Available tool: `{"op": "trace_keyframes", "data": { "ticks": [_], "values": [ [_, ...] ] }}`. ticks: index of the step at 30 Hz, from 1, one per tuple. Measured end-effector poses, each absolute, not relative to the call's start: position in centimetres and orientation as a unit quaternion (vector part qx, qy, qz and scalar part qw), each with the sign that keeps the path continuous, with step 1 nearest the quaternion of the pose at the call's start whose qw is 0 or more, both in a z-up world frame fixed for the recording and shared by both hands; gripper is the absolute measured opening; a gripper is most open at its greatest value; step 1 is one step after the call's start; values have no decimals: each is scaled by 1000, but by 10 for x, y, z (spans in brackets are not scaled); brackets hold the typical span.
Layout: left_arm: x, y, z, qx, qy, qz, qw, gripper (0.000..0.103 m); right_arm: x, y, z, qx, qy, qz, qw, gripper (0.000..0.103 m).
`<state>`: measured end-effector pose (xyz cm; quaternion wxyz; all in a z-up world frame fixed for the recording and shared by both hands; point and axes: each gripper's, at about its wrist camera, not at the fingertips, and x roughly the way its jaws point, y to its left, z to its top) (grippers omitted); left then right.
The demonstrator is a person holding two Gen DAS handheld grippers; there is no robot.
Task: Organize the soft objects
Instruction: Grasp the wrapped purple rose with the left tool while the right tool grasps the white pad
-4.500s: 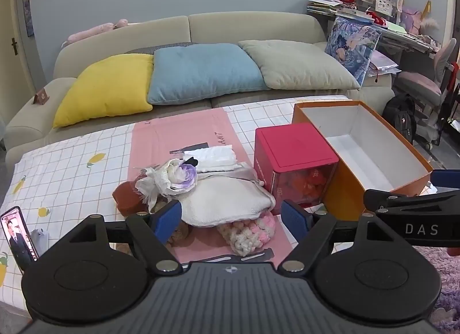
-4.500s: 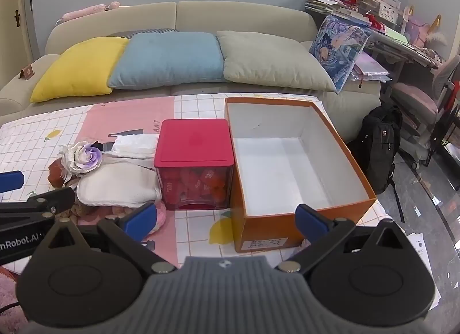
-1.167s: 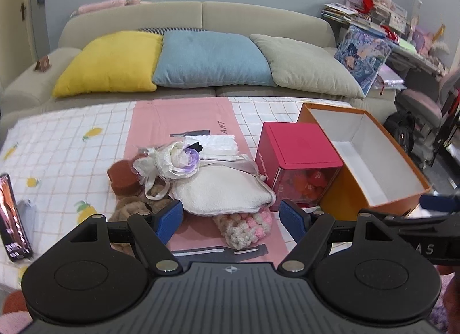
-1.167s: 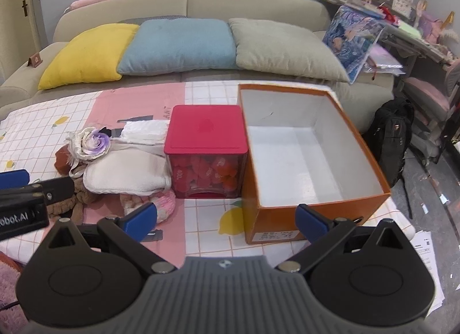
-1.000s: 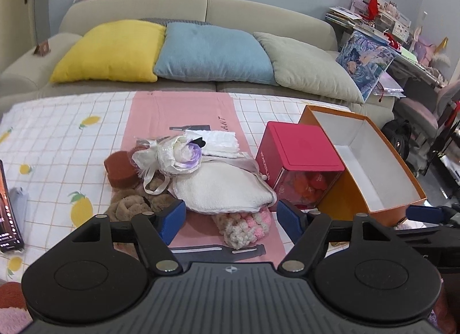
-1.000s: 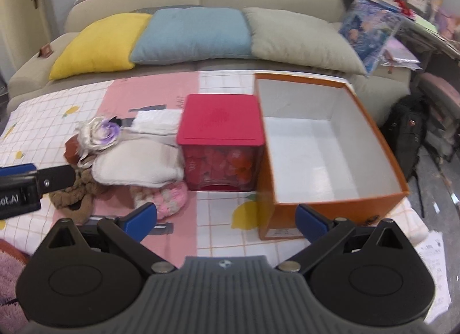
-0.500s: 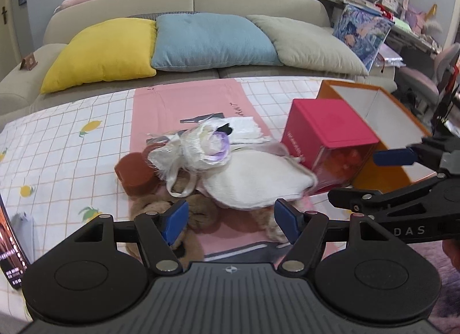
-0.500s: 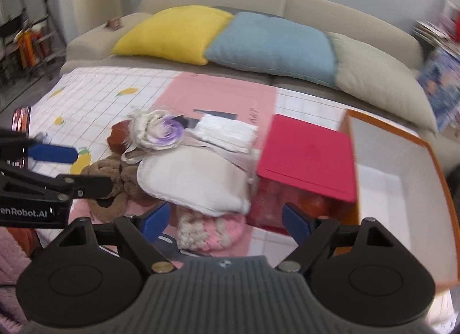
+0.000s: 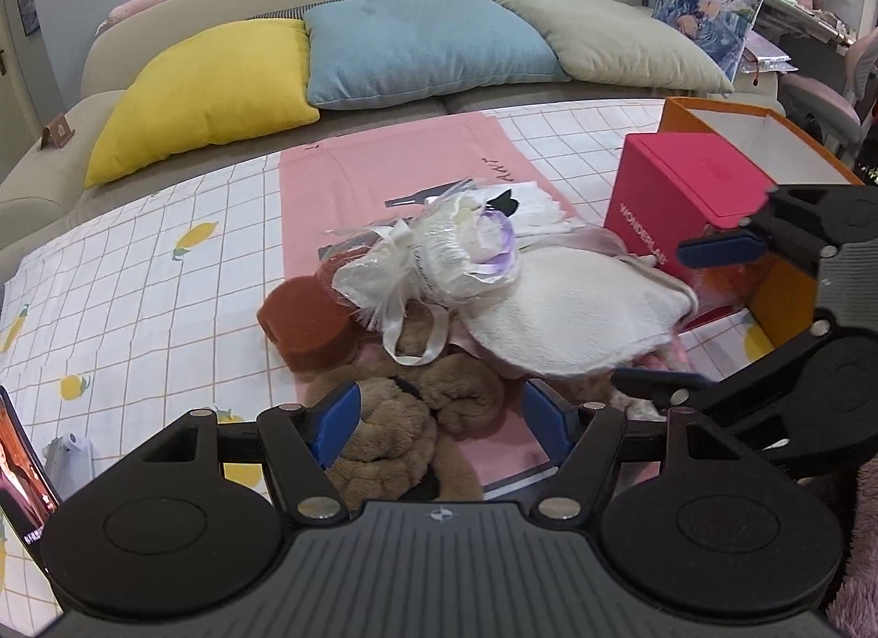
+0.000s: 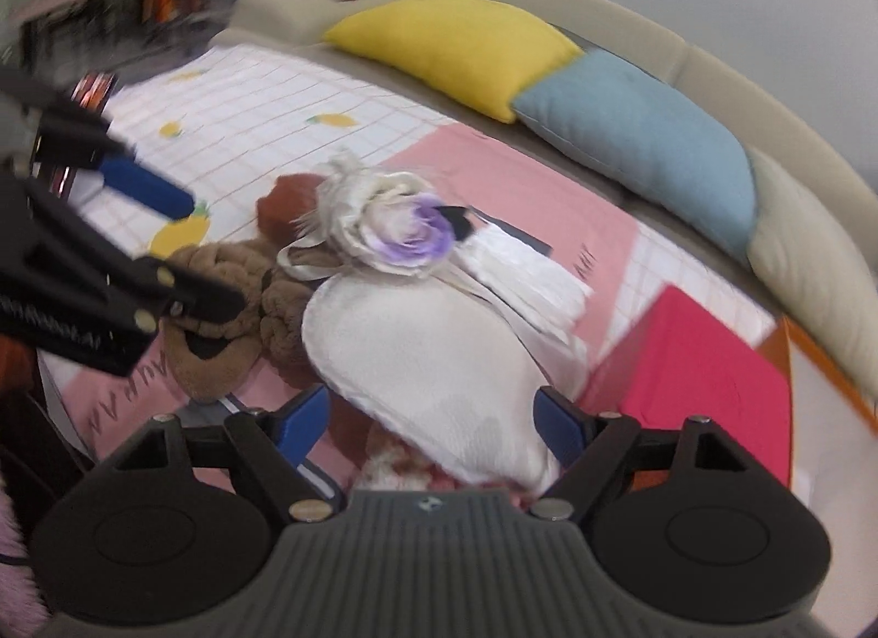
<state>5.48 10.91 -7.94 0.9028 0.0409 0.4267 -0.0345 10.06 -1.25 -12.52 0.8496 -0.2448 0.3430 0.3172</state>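
Checked lemon-print tablecloth (image 9: 137, 275), pink mat (image 9: 395, 171), soft pile (image 9: 466, 297), red box (image 9: 686, 188)

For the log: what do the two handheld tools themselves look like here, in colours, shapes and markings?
Both match: the left tool and right tool have black linkage arms with silver screws, ending in blue pads. Each has a dark grey ribbed body with a small round logo, flanked by two black discs. The left tool shows white lettering on its side, too blurred to read. No cables or sleeves are visible.

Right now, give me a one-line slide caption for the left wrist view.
Open left gripper over the brown plush, beside the white pouch, with the right gripper alongside.
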Motion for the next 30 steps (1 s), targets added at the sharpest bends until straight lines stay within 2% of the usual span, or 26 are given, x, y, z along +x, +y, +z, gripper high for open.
{"op": "trace_keyframes", "data": {
  "ticks": [4,6,9,11,12,14,19,22,25,26,27,30],
  "values": [
    [62,112,-78,45,429,-39,901,80,115,0,-135,-268,350,333,833,74],
    [65,112,-78,50,430,-44,901,80,122,2,-135,-263,361,340,828,61],
    [69,110,-78,70,426,-55,900,80,130,2,-128,-243,374,352,823,50],
    [72,108,-79,89,422,-62,900,80,133,2,-124,-233,376,350,825,53],
    [74,107,-80,99,421,-64,899,80,134,2,-123,-232,378,349,825,62],
    [79,105,-81,115,417,-72,899,80,132,2,-126,-239,389,350,818,74],
    [94,100,-87,179,402,-94,893,81,126,4,-138,-285,388,350,803,73],
    [101,91,-92,241,389,-105,883,81,134,2,-134,-273,396,344,806,52],
    [109,85,-97,288,375,-108,875,81,144,-4,-120,-245,400,341,815,43],
    [112,84,-98,296,373,-108,873,81,147,-5,-116,-240,399,339,817,34],
    [115,84,-99,300,373,-111,871,81,149,-7,-112,-236,399,337,820,29],
    [126,80,-106,316,374,-122,863,81,157,-9,-107,-224,398,323,829,29]
  ]
}}
